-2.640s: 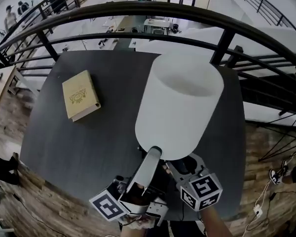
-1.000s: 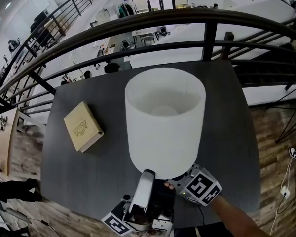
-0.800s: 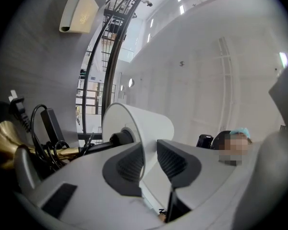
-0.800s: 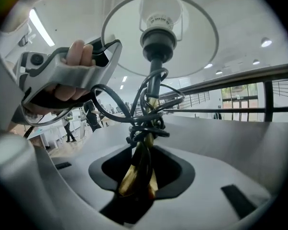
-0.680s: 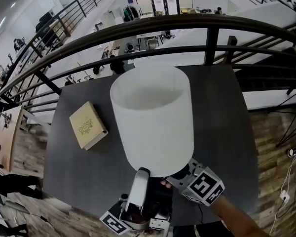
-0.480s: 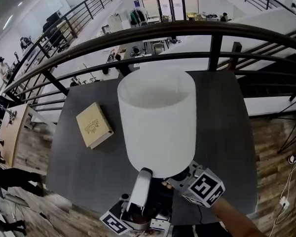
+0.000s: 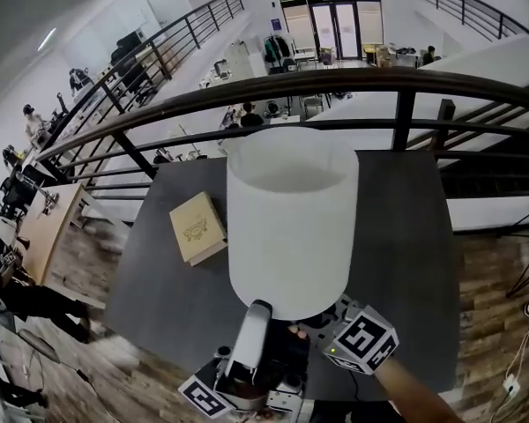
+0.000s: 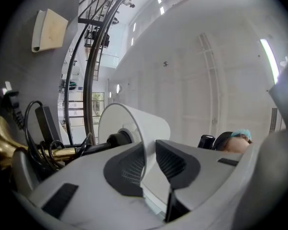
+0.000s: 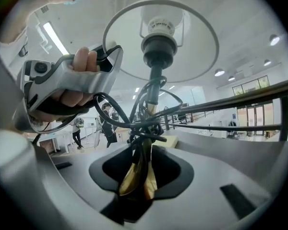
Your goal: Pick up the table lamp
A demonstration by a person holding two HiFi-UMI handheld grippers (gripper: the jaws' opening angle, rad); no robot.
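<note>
Head view: table lamp [image 7: 291, 227] stands upright over the near half of the dark table [image 7: 406, 263], closer to the near edge than to the far one. Its white shade [image 7: 291, 183] hides everything below it, so I can't tell whether the base sits on the surface or is clear of it. Both grippers are under the shade's near side, at the table's near edge.

Left gripper [image 8: 149, 164]: jaws clamped on the shade's bottom rim, with the thin wall sandwiched between the ribbed pads. They have just been closing, with that rim between them.

Right gripper [image 9: 141, 169]: jaws closed on the brass stem [image 9: 137, 174] low down, pads on either side of it. They have just closed a little. A black cord [image 9: 134, 123] is wound in loose loops around the stem just above the jaws. The black lamp holder [image 9: 158, 47] is higher up, inside the shade's ring. That view also shows the hand [image 9: 69, 87] on the left gripper's handle, to the left of the stem.

Tan book [image 7: 197, 227] lies flat near the table's left edge, just left of the shade and apart from the lamp. Dark metal railing [image 7: 335, 82] runs along the table's far edge.
</note>
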